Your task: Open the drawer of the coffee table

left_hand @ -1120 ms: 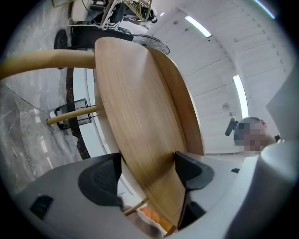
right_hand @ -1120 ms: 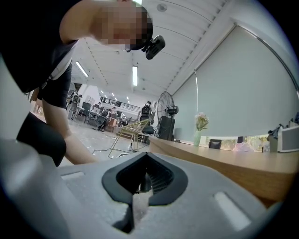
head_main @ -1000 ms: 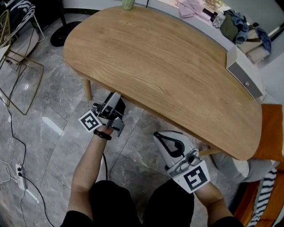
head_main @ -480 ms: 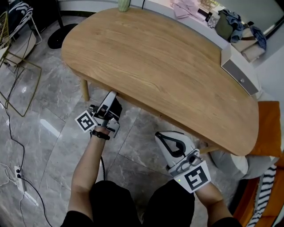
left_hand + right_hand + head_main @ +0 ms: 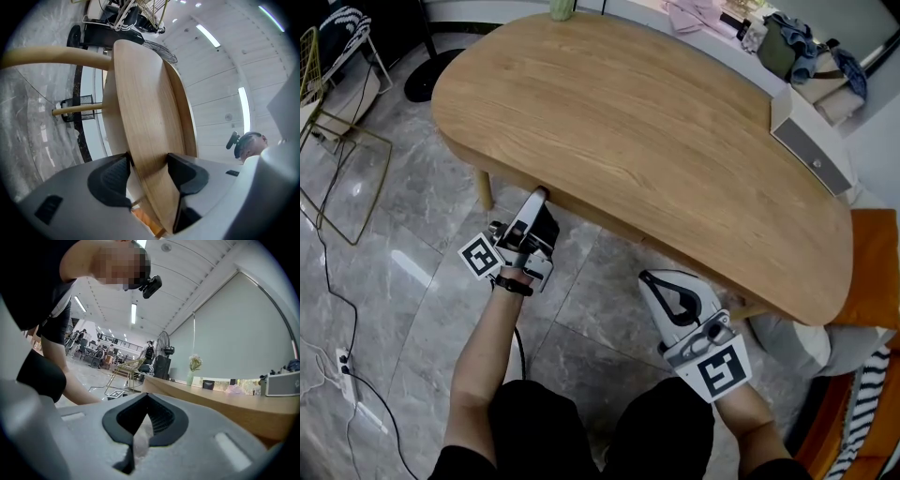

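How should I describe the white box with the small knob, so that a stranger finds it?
Start from the big wooden table in the middle of the head view. Follow its far edge to the right, past the heap of clothes: the white box stands there. Unlike the soft things around it, it is straight-edged, with a grey front and one small knob.

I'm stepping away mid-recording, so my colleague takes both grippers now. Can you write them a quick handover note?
Left gripper: fingers closing on the drawer front under the near edge of the coffee table, wood between them, both touching it.
Right gripper: shut, empty, off the table.
Done: drawer front gripped. Drawer not pulled out yet.
Left: pull it towards you.
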Demonstrator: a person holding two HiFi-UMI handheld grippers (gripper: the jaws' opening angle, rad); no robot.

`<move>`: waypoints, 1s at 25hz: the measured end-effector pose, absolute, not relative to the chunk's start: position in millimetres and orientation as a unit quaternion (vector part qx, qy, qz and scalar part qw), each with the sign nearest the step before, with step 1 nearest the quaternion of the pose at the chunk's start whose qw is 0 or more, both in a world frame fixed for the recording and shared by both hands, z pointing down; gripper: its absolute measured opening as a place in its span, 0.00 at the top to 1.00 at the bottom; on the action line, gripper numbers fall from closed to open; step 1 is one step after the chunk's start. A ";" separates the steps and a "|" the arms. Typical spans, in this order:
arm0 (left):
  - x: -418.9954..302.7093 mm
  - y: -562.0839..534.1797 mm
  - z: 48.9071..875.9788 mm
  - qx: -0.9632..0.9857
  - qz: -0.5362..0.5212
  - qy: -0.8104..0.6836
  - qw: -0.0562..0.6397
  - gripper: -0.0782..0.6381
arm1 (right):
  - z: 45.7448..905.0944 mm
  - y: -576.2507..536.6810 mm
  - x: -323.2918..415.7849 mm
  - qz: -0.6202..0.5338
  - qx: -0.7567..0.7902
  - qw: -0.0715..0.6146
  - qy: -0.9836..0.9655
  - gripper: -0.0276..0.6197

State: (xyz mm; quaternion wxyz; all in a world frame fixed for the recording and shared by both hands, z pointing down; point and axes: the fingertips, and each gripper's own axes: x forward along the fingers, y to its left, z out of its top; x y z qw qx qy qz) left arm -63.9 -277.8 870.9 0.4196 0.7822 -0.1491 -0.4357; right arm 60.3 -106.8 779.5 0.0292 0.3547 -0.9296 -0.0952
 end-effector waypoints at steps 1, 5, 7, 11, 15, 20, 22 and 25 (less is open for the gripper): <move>-64.3 -276.9 871.4 0.782 -0.435 -0.149 0.421 0.57 | 779.7 -106.9 60.4 -0.095 0.355 0.029 -0.930 0.95; -64.4 -274.7 871.4 0.785 -0.429 -0.148 0.422 0.57 | 778.2 -109.7 63.7 -0.096 0.356 0.025 -0.929 0.95; -65.8 -270.7 871.3 0.785 -0.431 -0.146 0.421 0.58 | 778.3 -109.9 65.0 -0.095 0.357 0.025 -0.929 0.95; -74.6 -254.9 870.1 0.791 -0.431 -0.138 0.413 0.59 | 778.3 -110.1 65.5 -0.095 0.359 0.026 -0.928 0.95; -81.3 -240.0 871.1 0.792 -0.426 -0.136 0.416 0.59 | 777.1 -109.2 61.8 -0.094 0.361 0.018 -0.927 0.95; -91.1 -224.0 871.5 0.787 -0.430 -0.147 0.417 0.59 | 775.9 -103.6 61.2 -0.088 0.366 0.017 -0.926 0.95; -92.8 -220.6 870.7 0.787 -0.431 -0.146 0.417 0.58 | 775.5 -103.4 64.7 -0.087 0.373 0.017 -0.923 0.95; -96.2 -213.6 871.6 0.790 -0.426 -0.145 0.417 0.59 | 778.5 -103.4 70.5 -0.082 0.382 0.020 -0.920 0.95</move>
